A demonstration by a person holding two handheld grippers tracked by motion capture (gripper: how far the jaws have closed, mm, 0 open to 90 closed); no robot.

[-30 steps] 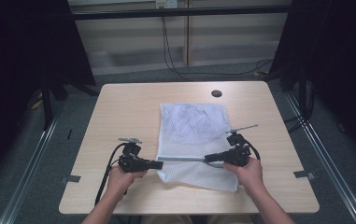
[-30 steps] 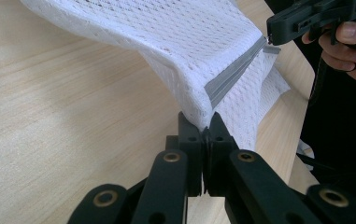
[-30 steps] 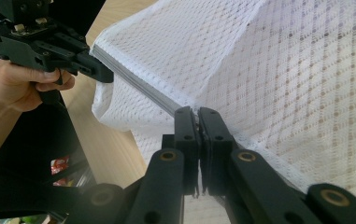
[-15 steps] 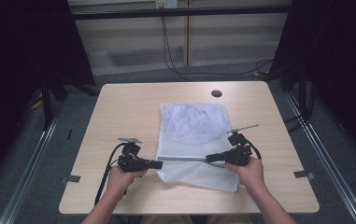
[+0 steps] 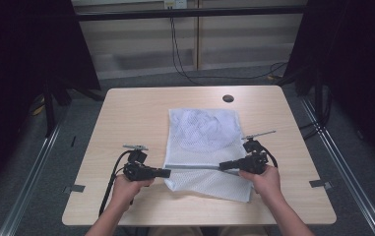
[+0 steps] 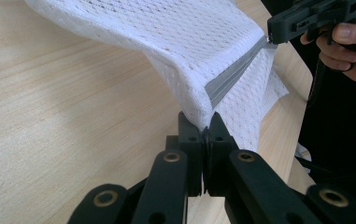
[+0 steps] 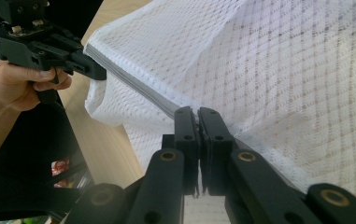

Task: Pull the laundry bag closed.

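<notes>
Nothing changes from a second ago: left tool (image 5: 167, 172) and right tool (image 5: 223, 166) stay clamped on the mesh laundry bag's (image 5: 202, 132) zipper (image 5: 195, 167) ends, holding it taut above the worktop (image 5: 126, 113); unzipping not started.

We see a light wooden tabletop (image 5: 126, 118) with a round dark hole (image 5: 228, 98) near its far edge; a white mesh bag (image 5: 202, 130) lies on it.

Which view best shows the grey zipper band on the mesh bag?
The high view: the zipper band runs whole between the left gripper and right gripper. The left gripper view shows it foreshortened; the right gripper view shows a slanted stretch.
</notes>
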